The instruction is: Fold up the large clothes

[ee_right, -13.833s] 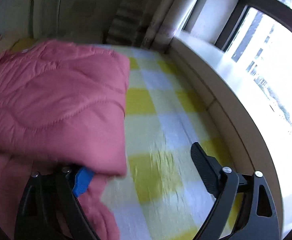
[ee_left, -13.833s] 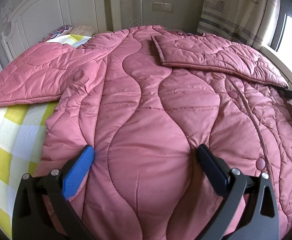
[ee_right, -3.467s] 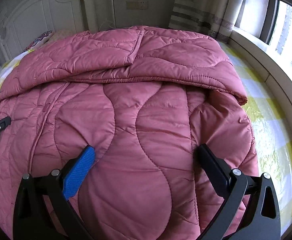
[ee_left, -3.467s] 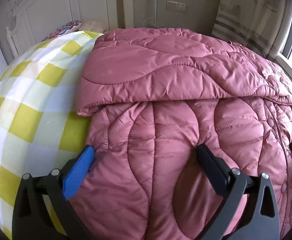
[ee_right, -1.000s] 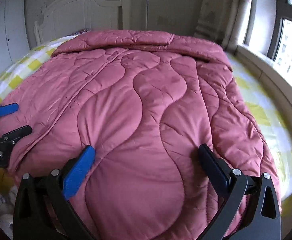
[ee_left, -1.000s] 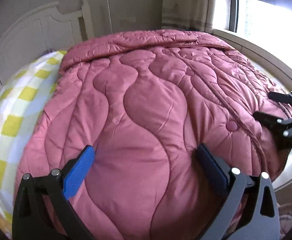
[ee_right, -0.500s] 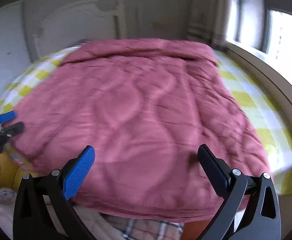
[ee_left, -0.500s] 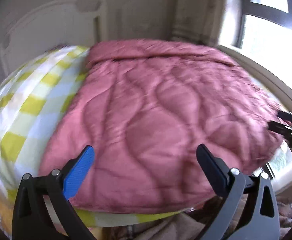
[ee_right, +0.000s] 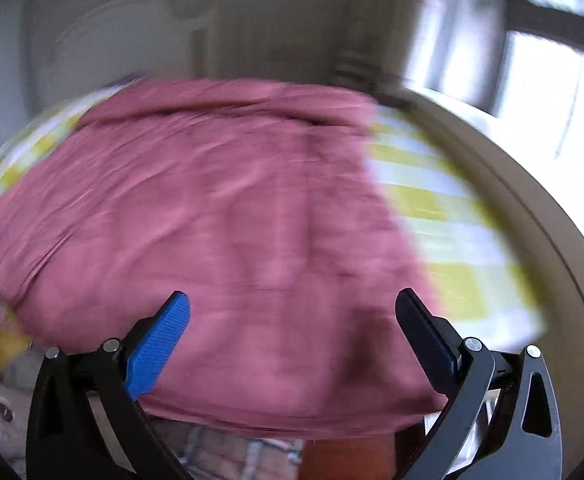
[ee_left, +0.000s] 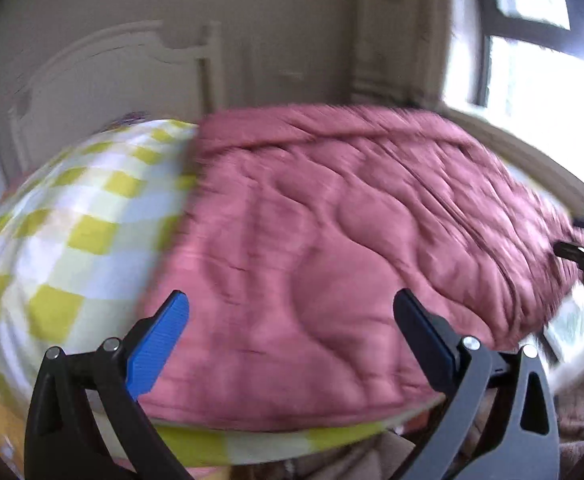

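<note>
Between folds: both grippers off the pink quilted coat (ee_left: pixel 331 248).
Left gripper (ee_left: pixel 292 332) and right gripper (ee_right: pixel 292 332) spread wide, empty; next, seize the hem at 6 o'clock.

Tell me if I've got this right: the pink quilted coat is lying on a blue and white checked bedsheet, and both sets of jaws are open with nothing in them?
Nearly. The bedsheet is checked yellow and white, not blue and white, as the left wrist view shows. The rest stands: the pink quilted coat lies on it, and the left gripper and right gripper have their jaws open, holding nothing.
</note>
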Tool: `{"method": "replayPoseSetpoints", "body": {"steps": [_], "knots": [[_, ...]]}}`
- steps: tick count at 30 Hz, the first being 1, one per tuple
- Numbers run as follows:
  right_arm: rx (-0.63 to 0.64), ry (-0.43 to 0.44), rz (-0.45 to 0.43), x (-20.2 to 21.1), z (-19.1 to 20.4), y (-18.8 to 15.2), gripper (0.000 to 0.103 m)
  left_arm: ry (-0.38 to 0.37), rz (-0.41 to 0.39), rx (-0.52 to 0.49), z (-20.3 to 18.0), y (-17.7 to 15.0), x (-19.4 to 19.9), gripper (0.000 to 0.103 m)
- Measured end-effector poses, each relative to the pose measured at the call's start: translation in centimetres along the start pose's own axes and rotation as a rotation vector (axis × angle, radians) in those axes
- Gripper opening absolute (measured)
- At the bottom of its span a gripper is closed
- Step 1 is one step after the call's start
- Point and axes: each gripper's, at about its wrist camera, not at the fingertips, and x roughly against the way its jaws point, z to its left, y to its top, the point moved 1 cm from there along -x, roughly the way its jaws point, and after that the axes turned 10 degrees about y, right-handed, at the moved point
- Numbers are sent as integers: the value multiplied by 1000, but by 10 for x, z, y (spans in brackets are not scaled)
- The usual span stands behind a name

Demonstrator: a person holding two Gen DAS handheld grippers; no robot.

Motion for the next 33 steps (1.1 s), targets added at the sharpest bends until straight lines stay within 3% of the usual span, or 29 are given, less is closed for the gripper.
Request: {"method": "replayPoseSetpoints", "body": {"steps": [3, 5, 8, 11, 13, 14, 15, 16, 18, 19, 21, 24, 28, 33], "knots": [[-184, -23, -1, 6, -56, -6, 98, 28, 44, 116, 37, 0, -10, 101], [-253, 35, 13, 5, -76, -14, 98, 21, 96, 200, 61, -4, -23, 101], [-237, 112, 20, 2, -74, -25, 88, -29, 158, 259, 74, -13, -35, 100], [-132, 104, 7, -1, -52, -30, 78, -47, 142, 195, 59, -16, -33, 97], [-113, 189, -3, -3, -33, -27, 38, -103, 141, 145, 41, -16, -28, 84], [-130, 221, -2, -6, -29, -26, 30, -139, 144, 121, 31, -16, -26, 80], [-151, 245, -6, -7, -27, -27, 25, -160, 146, 110, 26, -15, -25, 67], [-165, 256, -13, -9, -26, -27, 22, -192, 149, 101, 19, -15, -24, 46], [-216, 299, -29, -9, -29, -29, 20, -255, 172, 128, 17, -17, -25, 26], [-242, 321, -33, -8, -34, -29, 19, -293, 175, 170, 24, -18, -25, 22], [-307, 406, -38, 1, -46, -30, 18, -332, 144, 219, 38, -16, -16, 19], [-290, 528, -79, 34, -52, -27, 17, -405, 76, 256, 55, -6, 19, 18], [-149, 664, -259, 118, -42, -26, 17, -499, -78, 234, 81, -4, 98, 18], [-48, 708, -498, 208, -24, 14, 17, -634, -227, 281, 118, 4, 169, 20]]}}
